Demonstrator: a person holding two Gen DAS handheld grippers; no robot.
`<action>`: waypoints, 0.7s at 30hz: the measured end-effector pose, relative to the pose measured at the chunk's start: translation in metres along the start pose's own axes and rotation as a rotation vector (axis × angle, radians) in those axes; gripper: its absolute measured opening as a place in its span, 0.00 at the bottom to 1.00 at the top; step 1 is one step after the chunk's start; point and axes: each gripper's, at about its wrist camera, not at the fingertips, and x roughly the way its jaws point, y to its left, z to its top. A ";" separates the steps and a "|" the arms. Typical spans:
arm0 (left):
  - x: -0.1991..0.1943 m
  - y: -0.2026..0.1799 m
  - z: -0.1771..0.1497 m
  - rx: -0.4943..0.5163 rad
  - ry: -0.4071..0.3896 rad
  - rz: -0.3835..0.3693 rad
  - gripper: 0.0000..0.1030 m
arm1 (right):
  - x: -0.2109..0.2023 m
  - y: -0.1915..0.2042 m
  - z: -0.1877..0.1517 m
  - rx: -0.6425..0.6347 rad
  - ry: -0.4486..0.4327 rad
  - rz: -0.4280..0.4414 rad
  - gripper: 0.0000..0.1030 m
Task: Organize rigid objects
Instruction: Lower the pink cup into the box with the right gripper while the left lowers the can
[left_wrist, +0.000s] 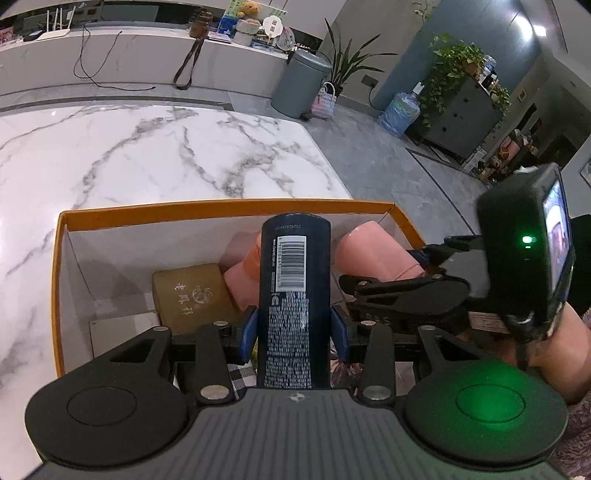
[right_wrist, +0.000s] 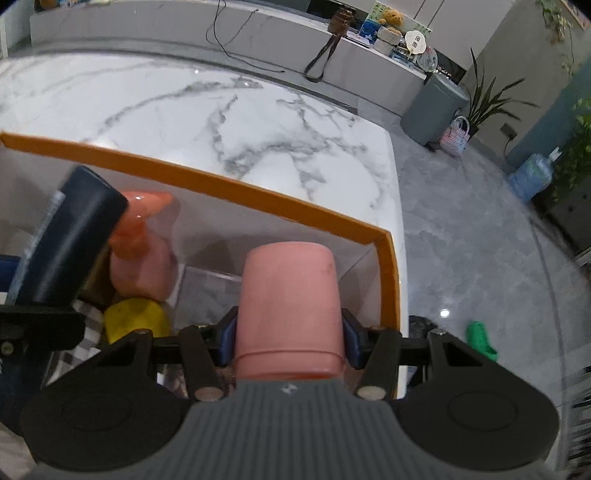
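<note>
While both tools hang over the orange-rimmed box (left_wrist: 221, 210) on the marble table (left_wrist: 147, 155), each has a cylinder clamped between its blue pads. The left gripper (left_wrist: 293, 328) is closed on a dark blue can (left_wrist: 293, 280), its barcode facing the camera, gripped around the lower body with most of the length sticking forward over the box interior. The can looks rigid and smooth, likely slippery on its printed skin, so a hold across the straight wall near mid-length seems safest. The right gripper (right_wrist: 288, 339) is closed on a pink cylindrical container (right_wrist: 290, 295), pads on either side of its wall just ahead of a ridge; it appears to be stiff plastic, probably light, and would tolerate firm squeezing. Both sets of jaws stand only as wide as their loads. Inside the box lie a tan case with Chinese characters (left_wrist: 192, 295), a pink bottle with an orange top (right_wrist: 142, 251) and a yellow object (right_wrist: 135, 319), close together.
</note>
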 end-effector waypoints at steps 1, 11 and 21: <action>0.000 0.000 0.000 0.002 0.000 -0.002 0.45 | 0.001 0.001 0.001 -0.011 0.002 -0.004 0.53; -0.004 -0.009 -0.004 0.022 -0.005 -0.004 0.45 | -0.002 0.001 -0.002 -0.046 -0.013 0.015 0.53; -0.010 -0.033 -0.005 0.040 0.021 -0.045 0.44 | -0.037 -0.019 -0.016 0.012 -0.112 0.068 0.52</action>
